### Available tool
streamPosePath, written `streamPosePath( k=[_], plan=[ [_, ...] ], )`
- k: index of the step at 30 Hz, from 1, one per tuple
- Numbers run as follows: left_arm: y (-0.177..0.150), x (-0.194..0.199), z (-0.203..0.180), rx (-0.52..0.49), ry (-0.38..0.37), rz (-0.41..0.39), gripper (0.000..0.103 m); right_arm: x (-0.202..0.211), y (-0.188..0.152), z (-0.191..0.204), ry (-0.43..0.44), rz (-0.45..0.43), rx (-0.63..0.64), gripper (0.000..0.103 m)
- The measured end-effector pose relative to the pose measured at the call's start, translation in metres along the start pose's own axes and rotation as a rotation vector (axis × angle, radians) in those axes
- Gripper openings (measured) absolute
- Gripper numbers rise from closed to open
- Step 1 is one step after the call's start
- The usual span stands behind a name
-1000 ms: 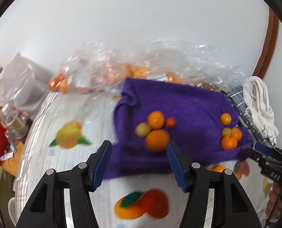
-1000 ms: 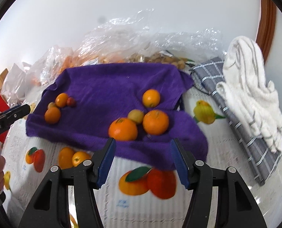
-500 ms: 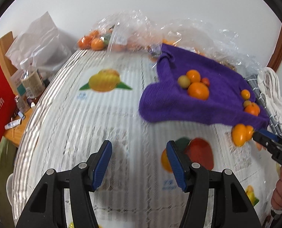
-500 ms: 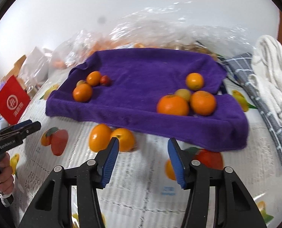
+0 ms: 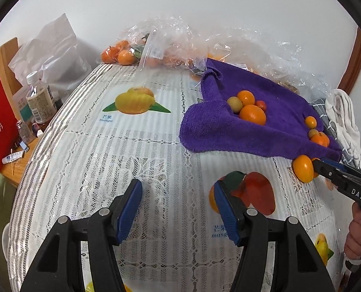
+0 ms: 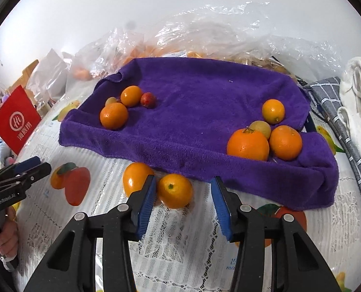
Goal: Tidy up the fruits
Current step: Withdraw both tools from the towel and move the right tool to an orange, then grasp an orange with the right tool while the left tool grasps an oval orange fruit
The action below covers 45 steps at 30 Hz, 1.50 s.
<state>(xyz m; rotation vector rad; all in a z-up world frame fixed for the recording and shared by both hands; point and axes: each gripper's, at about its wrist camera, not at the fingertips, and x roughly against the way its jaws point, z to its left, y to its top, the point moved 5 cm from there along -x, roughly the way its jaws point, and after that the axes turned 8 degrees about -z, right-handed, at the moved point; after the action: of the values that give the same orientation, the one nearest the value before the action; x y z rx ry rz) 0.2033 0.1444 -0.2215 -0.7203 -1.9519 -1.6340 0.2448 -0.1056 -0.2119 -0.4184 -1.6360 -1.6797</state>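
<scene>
A purple towel (image 6: pixel 192 92) lies on the fruit-print tablecloth. It carries a left cluster around an orange (image 6: pixel 113 115) with a small red fruit (image 6: pixel 148 99), and a right cluster around a big orange (image 6: pixel 248 144). Two loose oranges lie in front of the towel. My right gripper (image 6: pixel 183 180) straddles the round one (image 6: pixel 175 189); its jaws are closing, with a gap still at the right pad. The oval orange (image 6: pixel 134 177) sits just outside the left finger. My left gripper (image 5: pixel 178 187) hovers over bare tablecloth, its jaws opening slightly with nothing between them.
Clear plastic bags (image 5: pixel 156 46) holding more oranges line the back wall. A grey checked cloth (image 6: pixel 326 97) and a white towel (image 6: pixel 358 92) lie to the right. At the table's left edge stand a bottle (image 5: pixel 38 97) and a red sign (image 6: pixel 15 119).
Both grippers drew back from the towel and sank toward the near tablecloth. The right one came down around the round loose orange and narrowed its jaws. The left swung over bare cloth.
</scene>
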Motion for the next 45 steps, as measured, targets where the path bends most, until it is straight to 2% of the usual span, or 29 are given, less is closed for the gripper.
streamPosePath(
  k=[3,8,14,22,27,32,35,36,39,45],
  plan=[
    [0.000,0.000,-0.001,-0.003,0.000,-0.002,0.061,0.001,-0.001,0.003,0.032,-0.008,-0.012,0.030],
    [0.000,0.002,0.000,0.007,-0.007,-0.007,0.061,0.013,-0.004,0.001,0.009,-0.029,0.001,0.030],
    [0.000,0.002,0.001,0.018,-0.012,-0.011,0.061,0.034,-0.013,-0.024,-0.049,-0.039,0.002,0.030],
    [-0.001,0.001,-0.001,-0.002,-0.005,-0.005,0.065,0.028,-0.026,-0.031,-0.074,-0.028,0.031,0.033],
    [-0.002,0.000,-0.002,-0.008,-0.001,-0.004,0.065,0.015,-0.027,-0.036,-0.055,0.005,0.006,0.033],
    [-0.001,0.001,-0.001,0.000,-0.003,-0.007,0.065,0.026,-0.027,-0.034,-0.059,-0.028,0.026,0.031],
    [-0.002,0.003,-0.005,-0.017,0.061,-0.002,0.064,0.039,-0.025,-0.042,-0.060,-0.048,0.014,0.031],
    [-0.003,0.005,-0.008,-0.018,0.052,0.003,0.064,0.044,-0.025,-0.046,-0.059,-0.054,0.008,0.031],
    [0.000,0.012,-0.031,0.010,-0.050,0.011,0.064,0.057,-0.025,-0.063,-0.069,-0.071,-0.018,0.031],
    [0.007,0.011,-0.103,-0.042,-0.146,0.013,0.064,0.076,-0.033,-0.087,-0.124,-0.078,-0.020,0.031]
  ],
)
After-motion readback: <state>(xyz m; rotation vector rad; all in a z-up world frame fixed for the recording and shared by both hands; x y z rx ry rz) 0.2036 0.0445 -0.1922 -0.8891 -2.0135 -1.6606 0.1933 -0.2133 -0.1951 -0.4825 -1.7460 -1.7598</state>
